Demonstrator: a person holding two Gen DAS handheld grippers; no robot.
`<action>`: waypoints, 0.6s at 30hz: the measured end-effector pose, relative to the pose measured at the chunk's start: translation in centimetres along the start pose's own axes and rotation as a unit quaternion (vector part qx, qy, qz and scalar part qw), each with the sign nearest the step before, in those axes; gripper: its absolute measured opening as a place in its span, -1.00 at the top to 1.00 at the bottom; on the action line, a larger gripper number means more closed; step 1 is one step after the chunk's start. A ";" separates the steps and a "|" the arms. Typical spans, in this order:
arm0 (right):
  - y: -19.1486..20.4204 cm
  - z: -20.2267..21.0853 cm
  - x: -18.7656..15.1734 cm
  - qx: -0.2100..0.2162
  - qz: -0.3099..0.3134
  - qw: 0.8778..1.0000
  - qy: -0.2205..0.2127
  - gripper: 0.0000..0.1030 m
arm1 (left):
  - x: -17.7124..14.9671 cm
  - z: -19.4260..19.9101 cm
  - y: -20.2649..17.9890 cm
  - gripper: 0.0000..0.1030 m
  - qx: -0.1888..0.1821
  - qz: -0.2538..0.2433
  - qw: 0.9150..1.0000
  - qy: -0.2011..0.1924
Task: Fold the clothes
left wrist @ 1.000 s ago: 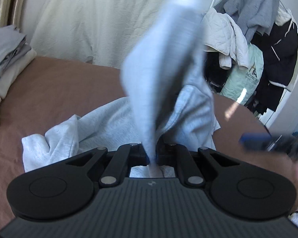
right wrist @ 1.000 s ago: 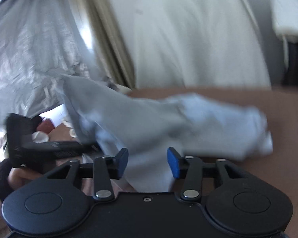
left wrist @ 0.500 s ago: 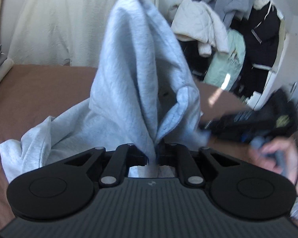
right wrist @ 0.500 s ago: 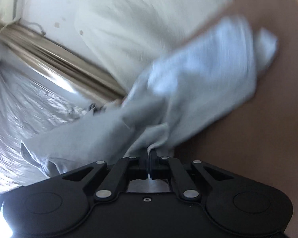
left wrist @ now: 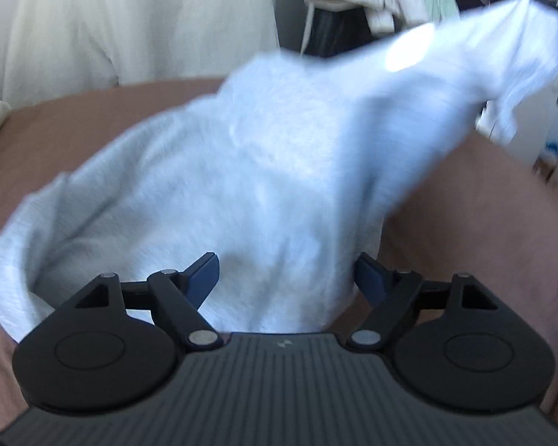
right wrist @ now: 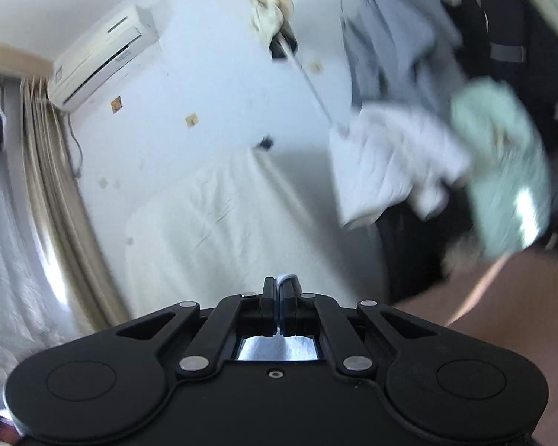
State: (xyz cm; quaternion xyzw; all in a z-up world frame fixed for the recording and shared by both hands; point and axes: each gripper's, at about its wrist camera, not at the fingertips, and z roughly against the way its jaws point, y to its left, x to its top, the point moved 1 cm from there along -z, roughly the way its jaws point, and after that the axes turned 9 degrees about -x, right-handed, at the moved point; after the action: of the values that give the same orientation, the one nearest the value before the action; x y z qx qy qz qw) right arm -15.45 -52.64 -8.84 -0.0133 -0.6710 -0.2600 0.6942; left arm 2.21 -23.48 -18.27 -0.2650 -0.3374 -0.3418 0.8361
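Having just let go, the left claw [left wrist: 286, 278] gapes over the sweatshirt [left wrist: 241, 186], passed to the clenched right claw [right wrist: 279, 306] for spreading.

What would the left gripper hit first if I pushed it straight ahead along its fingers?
Most likely the light grey sweatshirt: it fills the gap between the open left gripper fingers, just ahead. Blur hides exact depth.

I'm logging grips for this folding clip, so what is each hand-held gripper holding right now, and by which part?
The right hand-held gripper is shut on an edge of the light grey garment. The left hand-held gripper has just opened and holds nothing.
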 end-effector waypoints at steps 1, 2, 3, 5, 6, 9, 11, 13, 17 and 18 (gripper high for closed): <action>-0.3 -0.1 0.0 -0.025 0.022 0.999 -0.001 0.93 | -0.3 -0.7 -0.4 -0.70 0.008 -0.016 1.000 0.006; -0.8 -0.4 -0.3 -0.049 0.041 0.998 0.006 0.93 | -0.6 -1.2 -0.7 -0.76 0.014 -0.034 0.999 0.011; -1.4 -0.8 -0.9 -0.071 0.056 0.996 0.014 0.93 | -0.9 -1.8 -1.1 -0.89 0.021 -0.055 0.998 0.021; -2.5 -1.9 -2.1 -0.112 0.090 0.989 0.040 0.93 | -1.3 -2.7 -1.7 -0.94 0.041 -0.097 0.994 0.039; -3.0 -2.7 -2.8 -0.120 0.098 0.986 0.057 0.93 | -1.5 -2.8 -2.1 -0.93 0.051 -0.113 0.992 0.037; -4.7 -4.7 -3.8 -0.099 0.064 0.987 0.109 0.93 | -1.2 -2.5 -2.2 -0.47 0.065 -0.117 0.991 0.023; -5.4 -5.8 -4.1 -0.071 0.024 0.989 0.126 0.93 | -0.1 -1.6 -1.6 0.21 0.080 -0.104 0.991 0.018; -5.7 -6.0 -4.1 -0.058 0.009 0.990 0.129 0.93 | 1.4 0.3 -0.5 0.66 0.102 -0.081 0.991 0.005; -7.0 -5.3 -4.6 -0.024 -0.055 0.987 0.149 0.93 | 4.7 7.4 2.0 0.75 0.156 -0.004 0.983 -0.092; -7.8 -5.2 -5.1 0.001 -0.097 0.982 0.162 0.93 | 5.1 9.4 2.0 0.78 0.177 -0.010 0.977 -0.122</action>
State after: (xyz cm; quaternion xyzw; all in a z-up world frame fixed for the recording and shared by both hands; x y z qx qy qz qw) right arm -13.42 -59.54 -16.67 0.0949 -0.5479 -0.3240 0.7654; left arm 2.90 -17.88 -8.95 -0.1487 -0.4944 -0.2503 0.8190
